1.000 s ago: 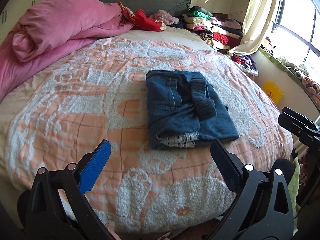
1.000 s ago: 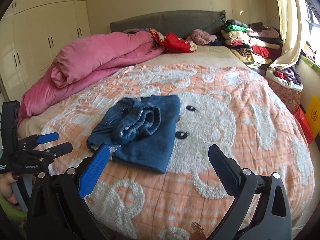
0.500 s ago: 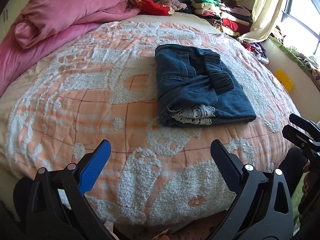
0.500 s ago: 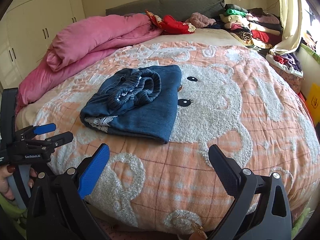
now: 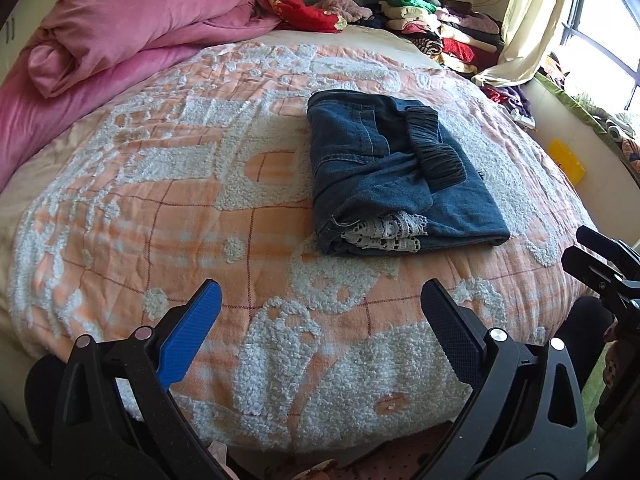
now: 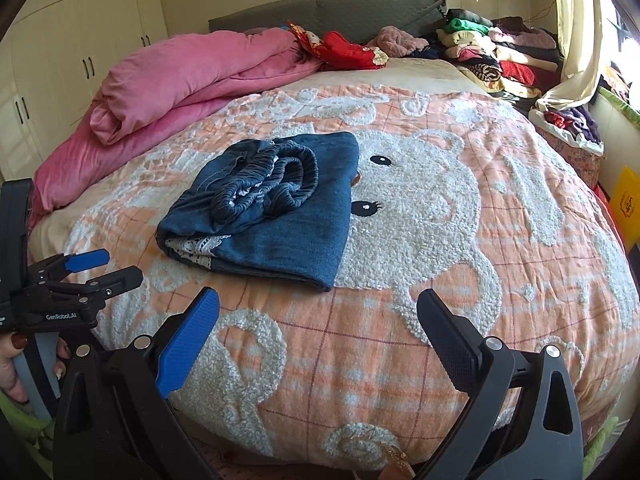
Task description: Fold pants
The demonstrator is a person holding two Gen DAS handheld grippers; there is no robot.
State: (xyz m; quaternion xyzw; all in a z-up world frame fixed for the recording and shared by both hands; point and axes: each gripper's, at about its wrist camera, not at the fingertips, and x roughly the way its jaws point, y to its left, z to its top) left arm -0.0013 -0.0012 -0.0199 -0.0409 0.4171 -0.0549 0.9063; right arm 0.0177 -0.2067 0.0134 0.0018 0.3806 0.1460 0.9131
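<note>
The pants (image 5: 396, 180) lie folded in a compact bundle on the bed (image 5: 160, 200), ahead of both sets of jaws. The left gripper (image 5: 320, 320) and right gripper (image 6: 318, 320) hover spread wide, holding nothing. Any tidying should press the loose waistband flat. The pink blanket (image 6: 180, 76) and clothes pile (image 6: 500, 52) sit well beyond, nothing obstructing.

both wrist views face the bed (image 5: 280, 280) from its foot.

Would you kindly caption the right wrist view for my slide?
Folded blue denim pants on the peach bear-patterned bedspread, open right gripper empty.
</note>
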